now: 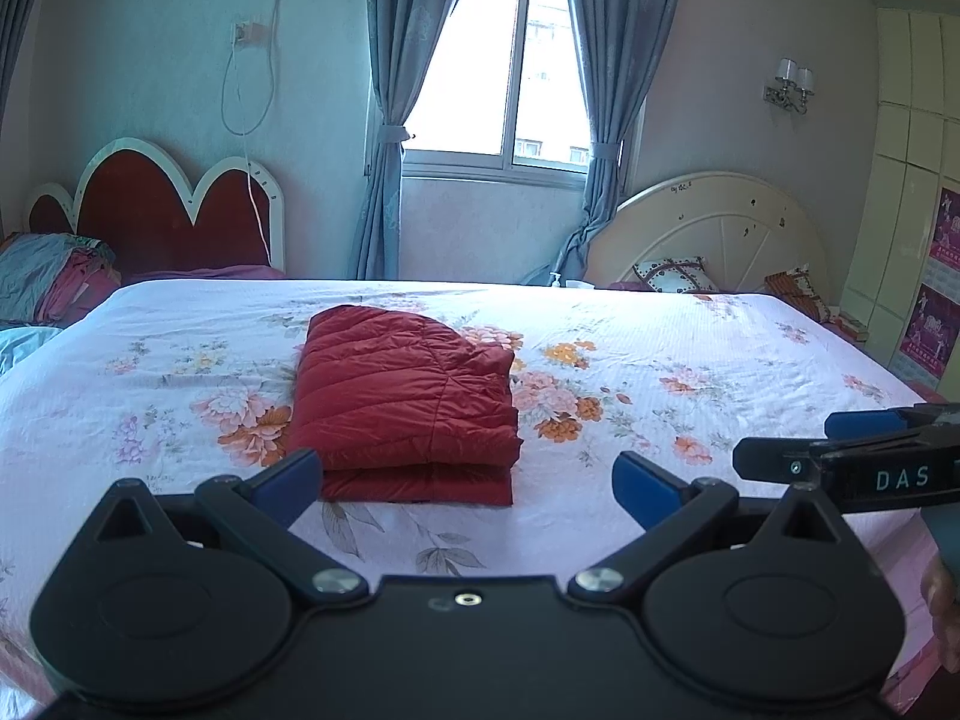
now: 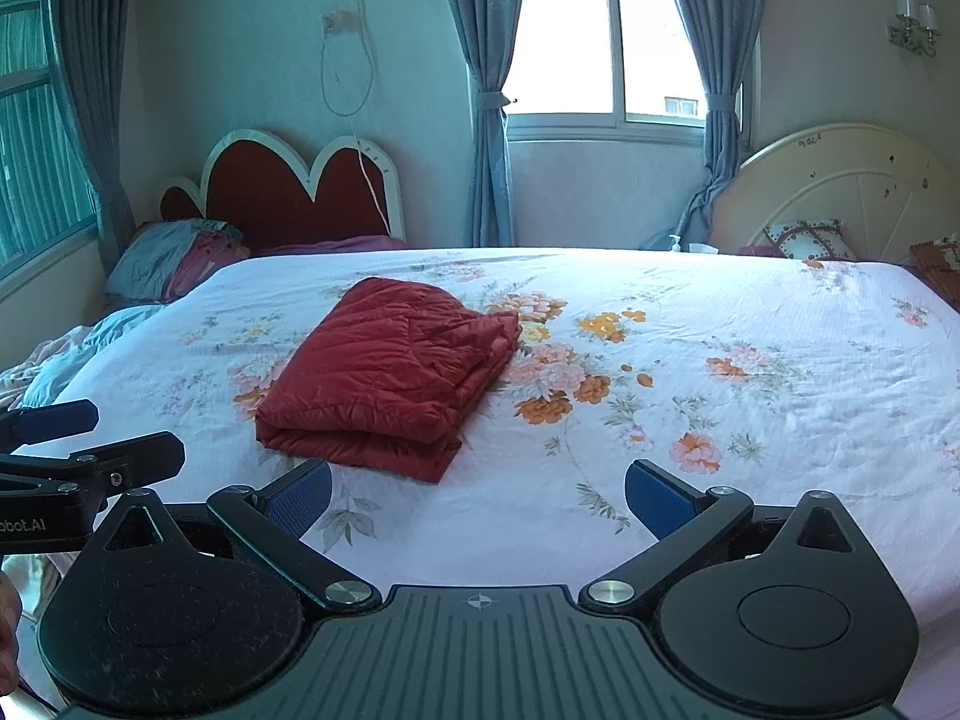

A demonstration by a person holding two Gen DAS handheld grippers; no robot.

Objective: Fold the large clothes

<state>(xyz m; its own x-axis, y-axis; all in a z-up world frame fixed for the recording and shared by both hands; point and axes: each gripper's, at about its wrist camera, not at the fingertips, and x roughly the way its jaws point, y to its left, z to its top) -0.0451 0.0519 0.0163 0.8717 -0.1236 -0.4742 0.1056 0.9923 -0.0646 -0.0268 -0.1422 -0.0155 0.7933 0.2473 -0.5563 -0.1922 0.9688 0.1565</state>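
Note:
A red quilted jacket [image 1: 408,402] lies folded into a thick rectangle on the floral bedsheet [image 1: 690,360]. It also shows in the right wrist view [image 2: 384,372], left of centre. My left gripper [image 1: 465,483] is open and empty, held just short of the jacket's near edge. My right gripper [image 2: 477,501] is open and empty, held to the right of the jacket's near corner. Each gripper shows at the edge of the other's view: the right one [image 1: 840,444] and the left one [image 2: 72,438].
A red heart-shaped headboard [image 1: 168,210] with piled bedding [image 1: 54,282] stands at the far left. A cream headboard [image 1: 720,234] with pillows [image 1: 675,276] is at the far right. A curtained window [image 1: 498,66] is behind. A wardrobe [image 1: 912,180] stands at the right.

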